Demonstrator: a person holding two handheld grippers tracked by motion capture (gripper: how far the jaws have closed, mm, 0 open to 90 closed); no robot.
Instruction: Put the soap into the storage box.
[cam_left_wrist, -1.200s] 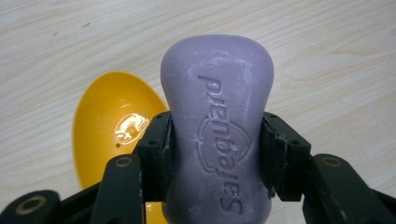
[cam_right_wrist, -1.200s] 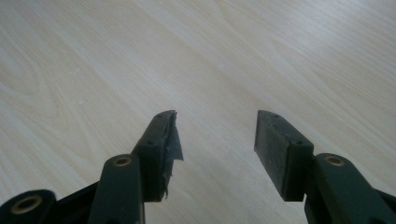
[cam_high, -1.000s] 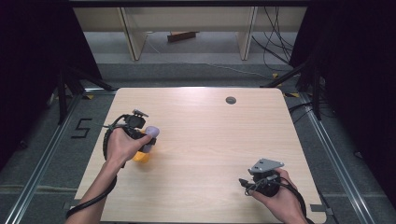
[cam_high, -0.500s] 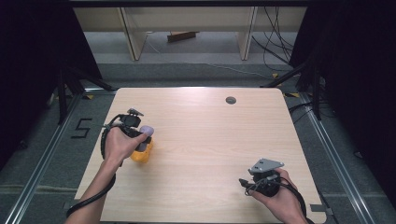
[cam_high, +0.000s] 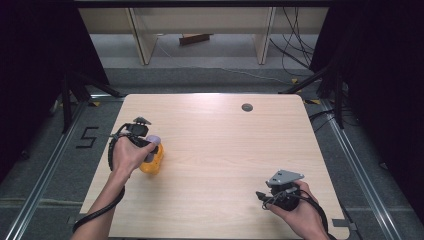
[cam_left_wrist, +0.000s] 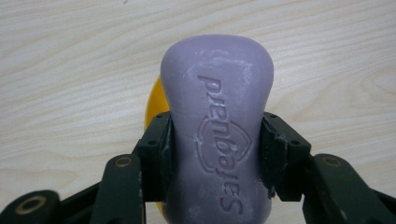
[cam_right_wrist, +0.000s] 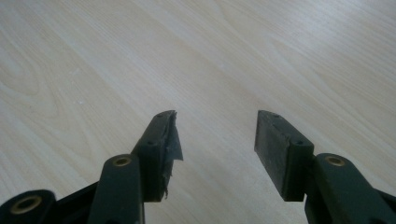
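High view first: the left hand-held gripper (cam_high: 148, 145) sits near the table's (cam_high: 225, 145) left edge, clamped on a purple soap bar (cam_high: 151, 149) that's right over a yellow soap dish (cam_high: 152, 164). From up here I can't tell if the bar is touching the dish or just hanging above it. The right hand-held gripper (cam_high: 261, 196) rests toward the table's near right corner, well apart from the dish, doing nothing.

Left gripper view: the two black jaws pinch the soap bar (cam_left_wrist: 217, 135) by its narrow waist, embossed logo facing the camera. A sliver of the yellow dish (cam_left_wrist: 156, 105) peeks out behind the bar on its left, with bare wood all around. The dish's inside is hidden, so I can't tell whether anything else is in it.

Right gripper view: the right hand-held gripper (cam_right_wrist: 215, 135) has its jaws standing apart, nothing between them, just table underneath.

My read is this is the placing step, soap going into the dish. Next move probably calls for lowering until the bar seats in it, then letting the jaws spread.
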